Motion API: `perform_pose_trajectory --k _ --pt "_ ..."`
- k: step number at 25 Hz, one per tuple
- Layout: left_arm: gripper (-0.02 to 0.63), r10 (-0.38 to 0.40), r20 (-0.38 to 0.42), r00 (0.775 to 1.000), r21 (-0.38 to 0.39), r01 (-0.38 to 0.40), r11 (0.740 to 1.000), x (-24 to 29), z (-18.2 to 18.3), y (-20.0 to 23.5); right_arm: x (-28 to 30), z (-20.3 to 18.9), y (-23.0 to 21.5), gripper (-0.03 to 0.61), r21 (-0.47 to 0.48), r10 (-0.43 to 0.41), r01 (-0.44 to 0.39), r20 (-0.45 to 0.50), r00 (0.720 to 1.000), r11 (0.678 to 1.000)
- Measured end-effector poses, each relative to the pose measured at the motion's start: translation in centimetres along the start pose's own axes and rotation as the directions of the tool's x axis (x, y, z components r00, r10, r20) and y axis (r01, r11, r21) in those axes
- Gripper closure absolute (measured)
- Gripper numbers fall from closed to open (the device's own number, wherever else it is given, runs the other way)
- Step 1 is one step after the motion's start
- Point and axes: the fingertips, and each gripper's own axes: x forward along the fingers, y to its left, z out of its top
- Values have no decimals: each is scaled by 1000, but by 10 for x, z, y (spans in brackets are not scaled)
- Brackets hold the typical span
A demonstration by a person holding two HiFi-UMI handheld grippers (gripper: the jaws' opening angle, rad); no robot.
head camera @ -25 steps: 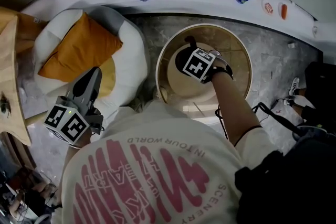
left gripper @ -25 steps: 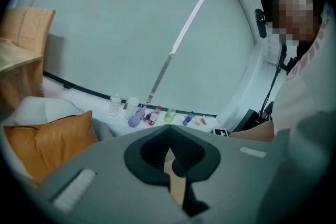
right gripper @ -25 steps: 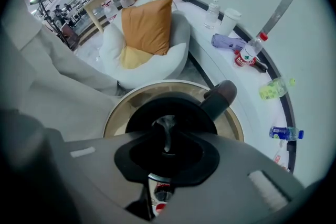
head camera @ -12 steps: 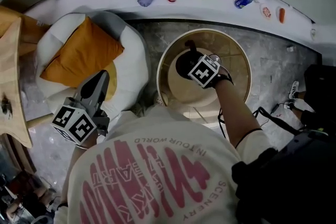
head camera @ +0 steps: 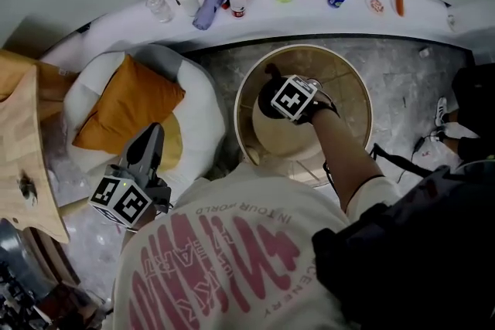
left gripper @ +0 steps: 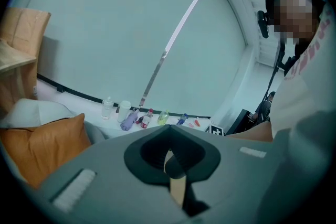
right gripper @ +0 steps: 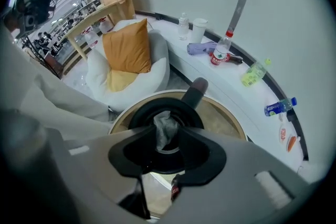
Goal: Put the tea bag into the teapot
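Observation:
A black teapot (right gripper: 140, 113) with a dark stick handle (right gripper: 195, 91) stands on a round wooden table (right gripper: 228, 119). My right gripper (right gripper: 169, 132) hangs straight over the teapot's mouth. A crumpled grey tea bag (right gripper: 165, 127) dangles between its jaws, which are opening and stand apart around it. In the head view the right gripper (head camera: 282, 100) and its marker cube cover most of the teapot (head camera: 269, 81). My left gripper (head camera: 151, 132) is held low at the left beside the beanbag, pointing away from the table. Its jaws meet at the tips with nothing in them.
A white beanbag (head camera: 193, 89) with an orange cushion (head camera: 128, 100) sits left of the table (head camera: 344, 85). A curved white ledge (head camera: 325, 8) behind carries several bottles and a cup. A wooden shelf (head camera: 23, 143) is at far left; cables and a shoe lie on the floor right.
My right gripper has stayed over the teapot, shifting only slightly. The left gripper has held about the same pose while the head view drifted.

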Motion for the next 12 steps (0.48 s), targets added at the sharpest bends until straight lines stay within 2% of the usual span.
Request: perform_pose_trajectory --k 5,9,12 --pt "598 -8 10 1000 13 8 1000 -9 -4 -8 -12 1 -4 429 76 -36 32 61 997 997" --pt "598 -45 17 999 24 44 999 -9 -8 -20 -23 -13 -6 414 202 -46 33 59 997 979" --pt "598 -68 18 998 35 67 997 -8 -8 -30 -32 -11 -9 454 250 -70 42 104 992 967"
